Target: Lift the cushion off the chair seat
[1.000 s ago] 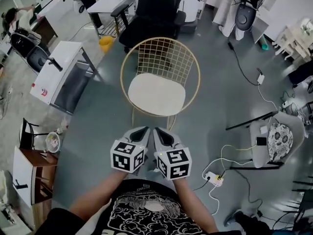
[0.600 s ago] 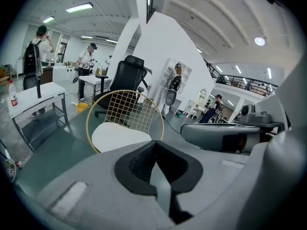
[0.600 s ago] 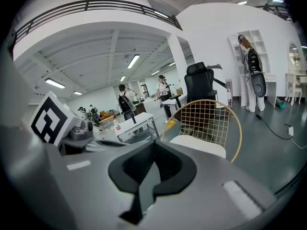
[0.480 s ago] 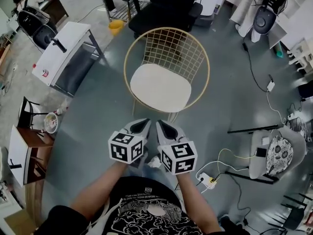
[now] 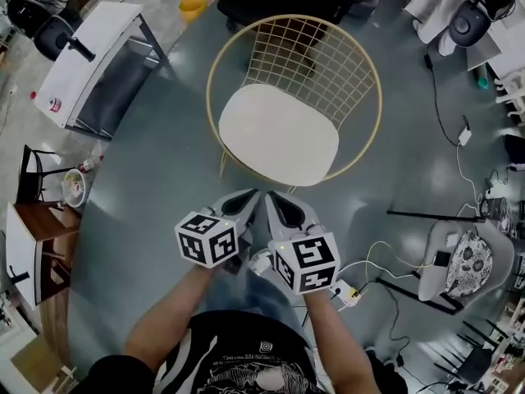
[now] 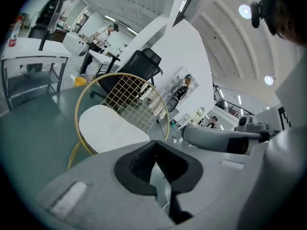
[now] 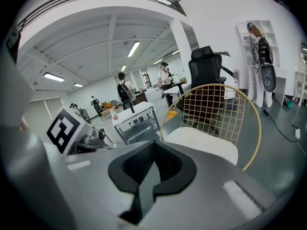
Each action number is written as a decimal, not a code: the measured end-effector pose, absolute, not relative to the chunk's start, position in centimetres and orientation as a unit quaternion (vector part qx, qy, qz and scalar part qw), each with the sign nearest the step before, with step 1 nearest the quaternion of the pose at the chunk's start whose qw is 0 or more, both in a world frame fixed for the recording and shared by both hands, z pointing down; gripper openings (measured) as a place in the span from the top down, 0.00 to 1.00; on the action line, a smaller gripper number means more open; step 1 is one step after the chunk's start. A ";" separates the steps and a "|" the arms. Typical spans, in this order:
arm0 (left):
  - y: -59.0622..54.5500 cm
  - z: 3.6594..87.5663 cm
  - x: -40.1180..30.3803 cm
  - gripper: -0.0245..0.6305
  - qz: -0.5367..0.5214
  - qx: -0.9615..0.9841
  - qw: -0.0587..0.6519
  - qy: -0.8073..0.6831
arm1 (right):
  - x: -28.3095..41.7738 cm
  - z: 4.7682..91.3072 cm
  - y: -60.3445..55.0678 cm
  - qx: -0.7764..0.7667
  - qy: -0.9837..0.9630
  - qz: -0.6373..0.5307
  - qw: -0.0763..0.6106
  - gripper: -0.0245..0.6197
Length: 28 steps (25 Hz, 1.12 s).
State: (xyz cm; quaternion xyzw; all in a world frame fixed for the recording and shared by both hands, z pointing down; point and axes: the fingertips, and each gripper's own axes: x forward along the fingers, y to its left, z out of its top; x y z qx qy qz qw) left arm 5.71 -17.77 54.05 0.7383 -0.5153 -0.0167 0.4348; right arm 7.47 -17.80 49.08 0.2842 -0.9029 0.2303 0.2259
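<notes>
Hand-held grippers first: in the head view the left hand-held gripper [image 5: 248, 195] and the right hand-held gripper [image 5: 271, 197] sit side by side near me, each with its jaws pressed together on nothing. Against a second ago, the chair [image 5: 305, 52] fills more of the frame and its near rim is closer to the jaw tips, though I am short of touching it. The cushion [image 5: 277, 134] has not moved. It lies flat on the seat, a pale oval whose long axis runs left to right across the chair, its right end slightly nearer me. A yellow bucket [image 5: 194, 6] stands on the floor at far left; I cannot tell what is in it.

From the left gripper view, the left hand-held gripper [image 6: 154, 146] is closed and empty. The cushion [image 6: 108, 127] lies ahead and to the left, inside the gold rim of the chair [image 6: 136, 97], with the yellow bucket [image 6: 80, 80] beyond.

From the right gripper view, the right hand-held gripper [image 7: 153, 145] is likewise closed on nothing. The cushion [image 7: 204, 140] sits ahead and to the right, below the wire back of the chair [image 7: 220, 107], and the yellow bucket [image 7: 171, 113] stands farther off.
</notes>
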 end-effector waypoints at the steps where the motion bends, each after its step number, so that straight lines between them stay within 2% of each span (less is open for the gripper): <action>1: -18.1 54.7 5.2 0.96 -0.030 0.737 0.445 -0.507 | 6.8 49.4 -18.2 0.284 -0.902 0.230 0.230 0.97; 12: -20.7 63.8 -2.2 0.96 -0.125 0.691 0.527 -0.478 | -0.3 53.9 -22.1 0.278 -0.891 0.231 0.274 0.97; 16: -21.4 67.7 -1.2 0.96 -0.129 0.670 0.548 -0.483 | 0.5 55.7 -23.1 0.270 -0.891 0.233 0.281 0.97; 22: -22.1 72.3 -1.2 0.85 -0.136 0.650 0.575 -0.478 | 0.1 57.8 -23.9 0.259 -0.888 0.240 0.295 0.97; 24: -22.1 73.8 -1.3 0.78 -0.137 0.643 0.586 -0.474 | -0.1 58.3 -24.2 0.257 -0.887 0.243 0.297 0.97; 28: -22.1 75.9 -1.4 0.75 -0.141 0.630 0.602 -0.470 | -0.3 58.6 -24.9 0.256 -0.888 0.245 0.295 0.97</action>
